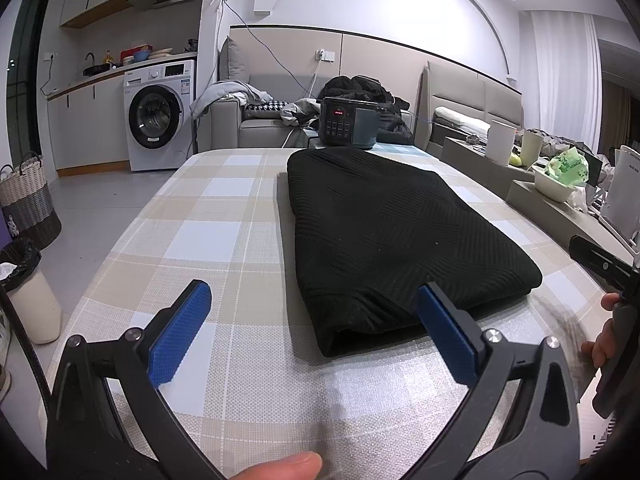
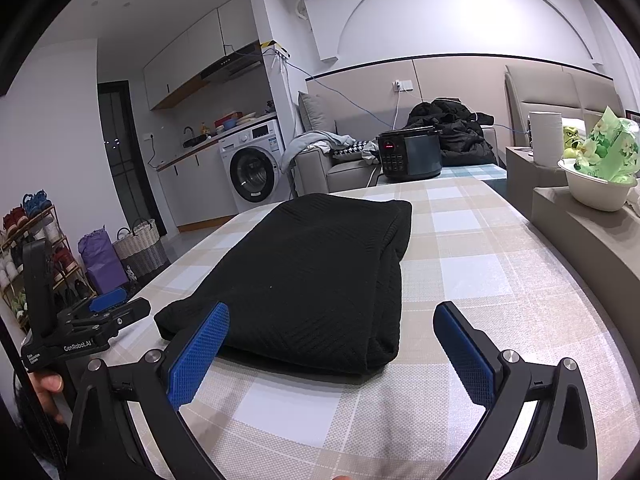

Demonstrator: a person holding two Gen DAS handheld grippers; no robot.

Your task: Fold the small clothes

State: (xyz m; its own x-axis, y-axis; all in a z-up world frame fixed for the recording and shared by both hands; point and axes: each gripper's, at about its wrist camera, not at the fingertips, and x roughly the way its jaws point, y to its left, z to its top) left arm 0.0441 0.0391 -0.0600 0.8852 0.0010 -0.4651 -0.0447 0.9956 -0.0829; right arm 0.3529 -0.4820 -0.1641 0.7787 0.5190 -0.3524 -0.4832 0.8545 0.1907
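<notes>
A black knitted garment (image 1: 392, 240) lies folded into a long thick stack on the checked tablecloth (image 1: 208, 240); it also shows in the right wrist view (image 2: 320, 276). My left gripper (image 1: 316, 300) is open and empty, just short of the garment's near end, with its right blue pad (image 1: 444, 332) beside the near edge. My right gripper (image 2: 332, 320) is open and empty at the garment's near end, its left blue pad (image 2: 200, 352) in front of the near left corner. The left gripper also shows at the left of the right wrist view (image 2: 108, 304).
A dark electric cooker (image 1: 348, 122) stands at the table's far end. A low grey ledge on the right holds a white bowl with a green bag (image 2: 600, 184) and a paper roll (image 2: 544, 136). Left of the table are a bin (image 1: 28, 292) and a woven basket (image 1: 24, 200).
</notes>
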